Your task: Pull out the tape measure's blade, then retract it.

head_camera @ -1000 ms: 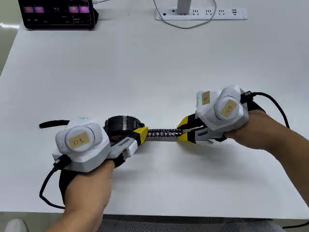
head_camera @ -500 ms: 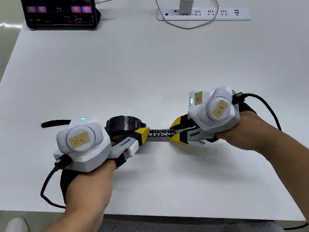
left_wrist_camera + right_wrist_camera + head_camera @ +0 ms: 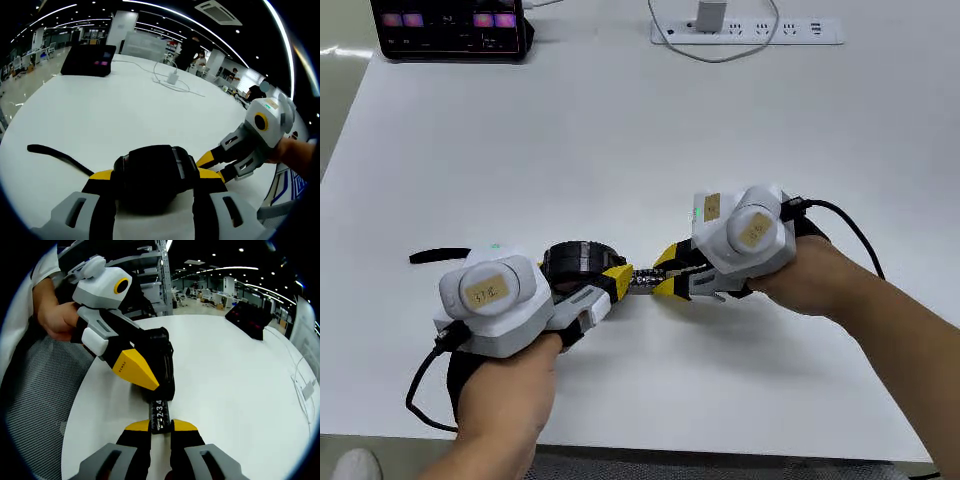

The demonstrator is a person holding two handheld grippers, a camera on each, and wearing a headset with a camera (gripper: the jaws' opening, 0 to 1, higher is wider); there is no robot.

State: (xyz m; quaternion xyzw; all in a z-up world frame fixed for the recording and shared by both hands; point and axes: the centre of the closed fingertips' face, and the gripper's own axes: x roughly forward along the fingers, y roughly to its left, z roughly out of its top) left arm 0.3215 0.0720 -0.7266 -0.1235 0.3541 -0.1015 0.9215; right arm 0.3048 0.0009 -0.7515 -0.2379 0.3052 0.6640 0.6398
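The black tape measure case [image 3: 578,262] lies on the white table [image 3: 620,150], with my left gripper [image 3: 603,283] shut around it; its yellow fingertips [image 3: 102,175] flank the case [image 3: 152,175] in the left gripper view. A short stretch of blade [image 3: 642,281] with printed numbers runs right from the case. My right gripper [image 3: 664,272] is shut on the blade's end; in the right gripper view the blade [image 3: 160,416] sits between its yellow tips [image 3: 161,427], close to the case [image 3: 159,362]. A black wrist strap [image 3: 435,256] trails left.
A dark tablet-like device [image 3: 450,28] stands at the table's far left. A white power strip [image 3: 750,30] with a plugged cable lies at the far edge. The table's front edge [image 3: 720,445] is just below both hands.
My right gripper has moved left toward the case with the blade's end, so the exposed blade has grown much shorter. The left gripper and case have stayed put.
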